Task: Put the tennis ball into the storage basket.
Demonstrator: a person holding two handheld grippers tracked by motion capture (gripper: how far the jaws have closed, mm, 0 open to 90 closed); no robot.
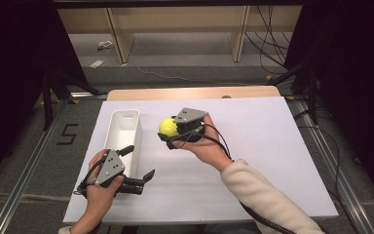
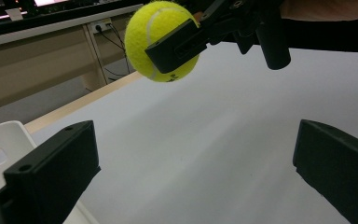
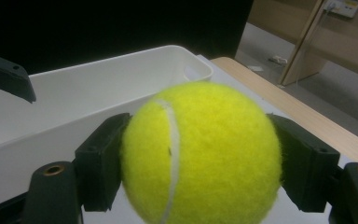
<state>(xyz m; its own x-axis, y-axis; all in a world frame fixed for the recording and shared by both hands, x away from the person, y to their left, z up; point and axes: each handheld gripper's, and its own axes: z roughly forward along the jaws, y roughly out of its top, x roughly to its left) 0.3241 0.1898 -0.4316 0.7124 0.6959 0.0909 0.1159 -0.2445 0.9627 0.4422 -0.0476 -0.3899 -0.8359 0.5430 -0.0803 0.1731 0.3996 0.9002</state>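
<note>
1. White sheeting covers the table (image 1: 253,161), with a strip of bare wood along its far edge; beyond it stand pale wooden shelf legs on a grey floor, and dark curtains close off both sides.
2. On the left part of the table lies a long white bin (image 1: 122,134), narrow and open-topped, its length running away from the person.
3. The right gripper (image 1: 171,130) is clenched on a yellow tennis ball (image 1: 168,127). In the right gripper view the two black jaws press the ball (image 3: 200,154) from either side, its white seam curving down the front.
4. The ball is held up off the table, just to the right of the bin's far half, with a gap between ball and bin wall.
5. The left gripper (image 1: 139,163) rests near the front left of the table, beside the bin's near end, held in the person's left hand (image 1: 100,192). Its jaws stand wide apart with nothing between them; one jaw tip reaches over the bin's rim.
6. In the left gripper view the ball (image 2: 161,39) hangs high above the white surface, one jaw of the other gripper across its face.
</note>
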